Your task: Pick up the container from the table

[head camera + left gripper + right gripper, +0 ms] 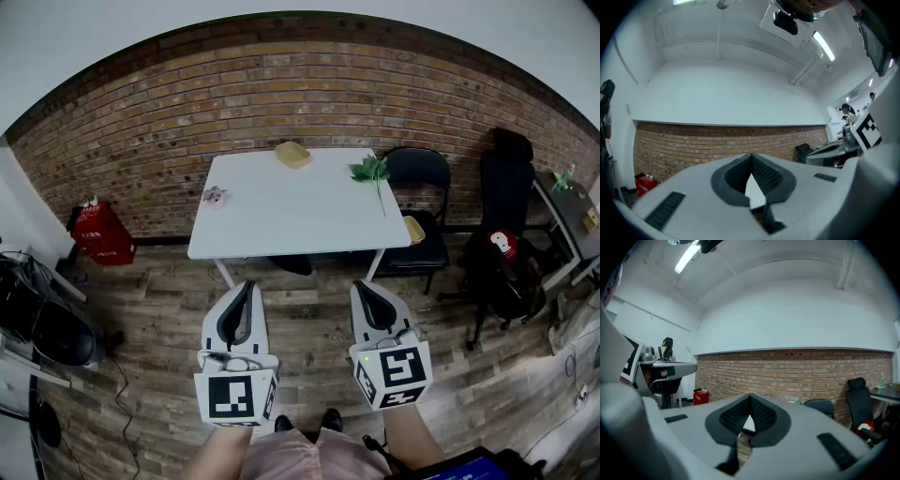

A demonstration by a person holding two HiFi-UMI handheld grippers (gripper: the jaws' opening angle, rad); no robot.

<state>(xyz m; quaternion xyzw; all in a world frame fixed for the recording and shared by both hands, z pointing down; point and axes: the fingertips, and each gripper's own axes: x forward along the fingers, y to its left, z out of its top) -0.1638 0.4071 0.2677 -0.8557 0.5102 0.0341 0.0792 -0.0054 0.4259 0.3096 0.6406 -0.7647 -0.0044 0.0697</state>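
Both the left gripper (247, 285) and right gripper (365, 287) had jaws pressed together; one needed to open wide before reaching the far container (292, 155).

Bright even light, ceiling strip lamp (823, 45) glaring, fisheye bending, dark corners, near jaws perhaps soft.

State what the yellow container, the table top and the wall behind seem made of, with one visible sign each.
Yellow container: probably plastic; even colour, thin raised rim.
Table top: smooth white laminate or painted board, matt.
Wall: bare brick, visible mortar joints.
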